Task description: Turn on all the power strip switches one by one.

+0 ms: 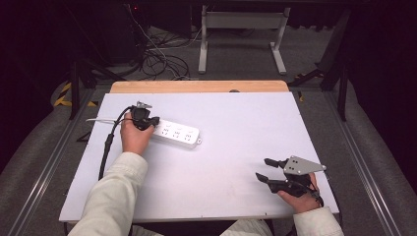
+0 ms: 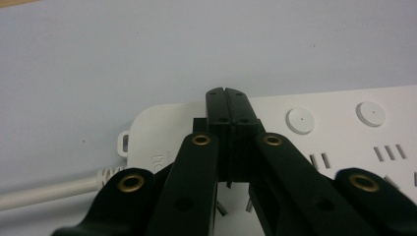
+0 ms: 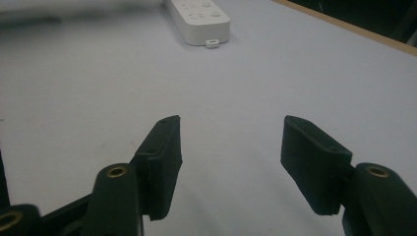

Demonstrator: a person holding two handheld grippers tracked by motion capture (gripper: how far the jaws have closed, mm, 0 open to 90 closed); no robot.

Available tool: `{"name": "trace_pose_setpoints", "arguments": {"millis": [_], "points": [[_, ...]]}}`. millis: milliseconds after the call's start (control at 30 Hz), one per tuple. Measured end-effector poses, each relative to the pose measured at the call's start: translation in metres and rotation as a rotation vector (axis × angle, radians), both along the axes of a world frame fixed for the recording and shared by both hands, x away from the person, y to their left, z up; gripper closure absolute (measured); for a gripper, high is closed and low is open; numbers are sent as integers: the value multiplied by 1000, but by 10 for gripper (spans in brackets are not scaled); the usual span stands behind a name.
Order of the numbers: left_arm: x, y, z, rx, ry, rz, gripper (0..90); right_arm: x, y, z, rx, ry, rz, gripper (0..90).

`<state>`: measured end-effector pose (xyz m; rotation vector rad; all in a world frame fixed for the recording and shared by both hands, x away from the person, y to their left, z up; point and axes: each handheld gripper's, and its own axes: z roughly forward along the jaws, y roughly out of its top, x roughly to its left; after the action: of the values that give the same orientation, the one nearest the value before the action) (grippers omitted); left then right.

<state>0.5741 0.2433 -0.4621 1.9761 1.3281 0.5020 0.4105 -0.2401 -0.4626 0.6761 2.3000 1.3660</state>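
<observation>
While the left gripper (image 1: 151,121) is pressing down on the near-left end of the white power strip (image 1: 178,133), its two black jaws are squeezed tight together with nothing between them. That power strip is lying flat on the pale table (image 1: 236,123), left of the middle, with its cord (image 2: 49,189) running off its end. Far off near the front right corner, the right gripper (image 1: 263,169) is hanging spread wide, holding nothing.

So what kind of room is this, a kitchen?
Not a kitchen; it looks like a lab or workshop. A plain white table holds a power strip, tangled cables lie on the grey floor behind, and metal frames stand around.
</observation>
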Motion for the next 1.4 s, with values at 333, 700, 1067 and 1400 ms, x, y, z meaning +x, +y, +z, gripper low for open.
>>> {"name": "trace_pose_setpoints", "arguments": {"millis": [333,700,1067,1400], "points": [[-12,-6,21,-81,-127,-42,899,0,-1,1,2,-5,-1,411],[-16,-15,23,-72,-122,-87,899,-1,-1,1,2,-12,-1,411],[-13,-31,7,-20,-80,-119,899,-1,-1,1,4,-9,-2,410],[-11,-31,2,-2,-64,-113,899,-1,-1,1,5,-7,-2,411]]}}
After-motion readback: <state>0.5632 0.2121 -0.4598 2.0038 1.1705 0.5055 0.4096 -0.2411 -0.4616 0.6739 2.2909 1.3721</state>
